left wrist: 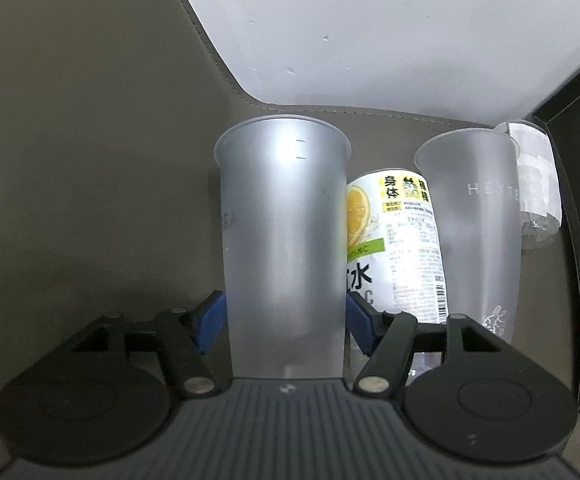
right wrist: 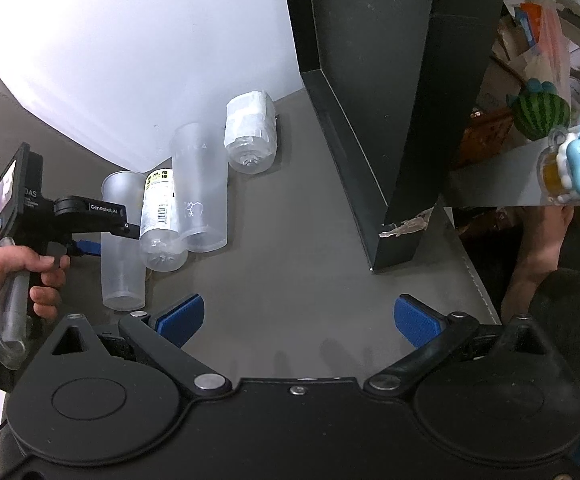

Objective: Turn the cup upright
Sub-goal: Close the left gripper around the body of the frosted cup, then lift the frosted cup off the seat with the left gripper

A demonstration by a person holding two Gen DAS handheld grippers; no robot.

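A frosted plastic cup (left wrist: pixel 283 240) stands upright on the grey mat, mouth up, between the blue pads of my left gripper (left wrist: pixel 285 320), which is shut on its lower body. The same cup (right wrist: pixel 123 248) shows in the right wrist view with the left gripper (right wrist: pixel 89 246) around it. A second frosted cup (left wrist: pixel 478 224) stands upright to the right, also in the right wrist view (right wrist: pixel 199 188). My right gripper (right wrist: pixel 298 320) is open and empty, above bare mat.
A lemon-label bottle (left wrist: pixel 400 240) stands between the two cups. A taped clear bottle (right wrist: pixel 251 136) stands behind them. A black box (right wrist: pixel 370 112) rises on the right. The white wall is behind. Toys and clutter sit at the far right.
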